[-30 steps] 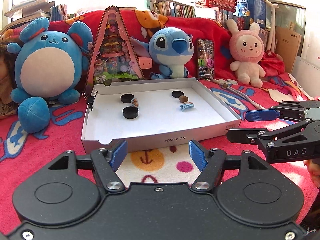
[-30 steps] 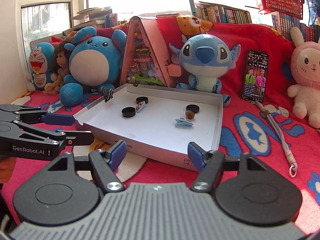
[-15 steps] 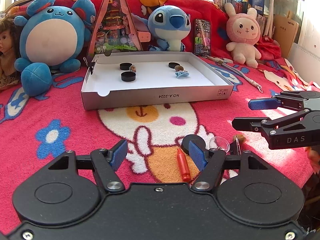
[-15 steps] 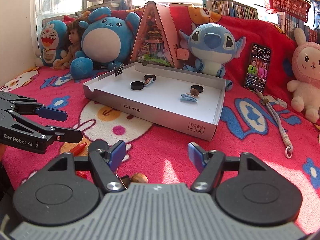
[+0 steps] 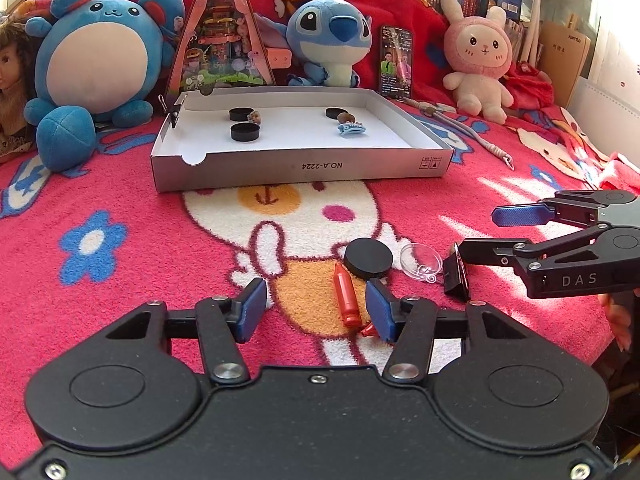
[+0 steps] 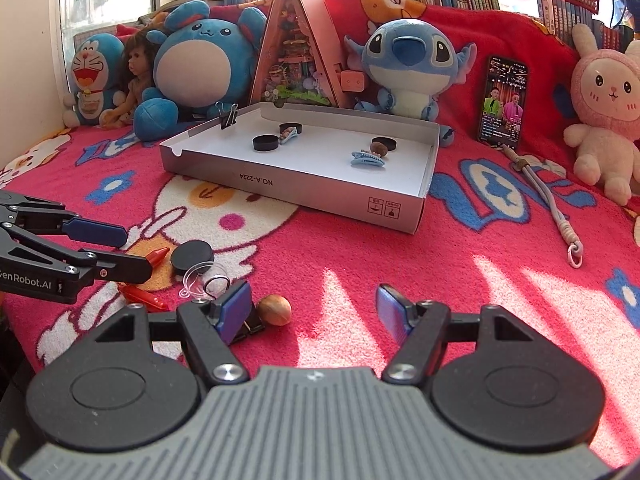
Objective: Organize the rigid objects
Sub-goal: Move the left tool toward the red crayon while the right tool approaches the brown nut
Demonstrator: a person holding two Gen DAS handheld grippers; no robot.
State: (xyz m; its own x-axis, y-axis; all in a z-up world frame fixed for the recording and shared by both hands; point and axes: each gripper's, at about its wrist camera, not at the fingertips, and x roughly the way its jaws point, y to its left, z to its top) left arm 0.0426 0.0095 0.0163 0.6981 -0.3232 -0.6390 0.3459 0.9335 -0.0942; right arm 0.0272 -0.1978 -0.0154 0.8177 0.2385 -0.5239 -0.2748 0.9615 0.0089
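Red crayon point(image 5: 346, 298) on the blanket just ahead of left gripper point(image 5: 316, 315), near its right pad, long axis roughly along the fingers. Jaws just narrowing, nothing gripped yet, apparently. Right gripper point(image 6: 312, 312) released, farther off.

second red crayon point(image 5: 367, 329) mostly hidden behind left gripper point(image 5: 316, 311) pad. binder clip point(image 6: 249, 322) half covered by right gripper point(image 6: 316, 307) finger. doll point(image 5: 12, 92) cut by frame edge. small item beside far black cap point(image 5: 239, 113) too small to identify.
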